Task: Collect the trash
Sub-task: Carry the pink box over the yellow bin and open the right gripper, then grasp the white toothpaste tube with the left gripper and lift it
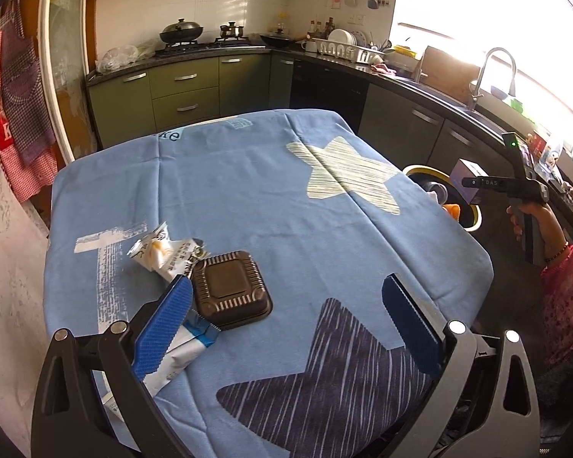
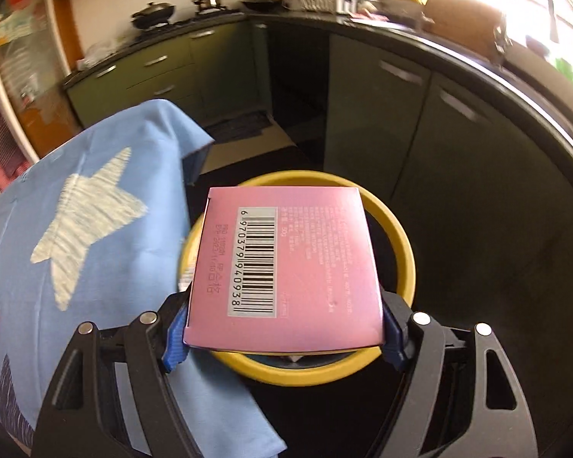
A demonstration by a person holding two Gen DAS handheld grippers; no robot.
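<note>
My right gripper [image 2: 284, 328] is shut on a pink carton [image 2: 286, 263] with a barcode, holding it right above the yellow-rimmed bin [image 2: 401, 252] beside the table. In the left wrist view the same carton [image 1: 470, 179] hangs over the bin [image 1: 475, 215], gripped by the right gripper [image 1: 489, 183] in a person's hand. My left gripper [image 1: 286, 301] is open above the blue tablecloth [image 1: 267, 191]. A dark brown plastic tray [image 1: 229, 290] lies just right of its left finger [image 1: 164, 328]. White snack wrappers [image 1: 156, 253] lie by that finger and partly under it.
The table's right edge drops to the floor by the bin, which holds some trash. Green kitchen cabinets [image 1: 187, 91] and a dark counter with a sink tap [image 1: 492, 72] curve around behind. Aprons [image 1: 19, 114] hang at the left. A sleeve [image 1: 565, 305] is at the right.
</note>
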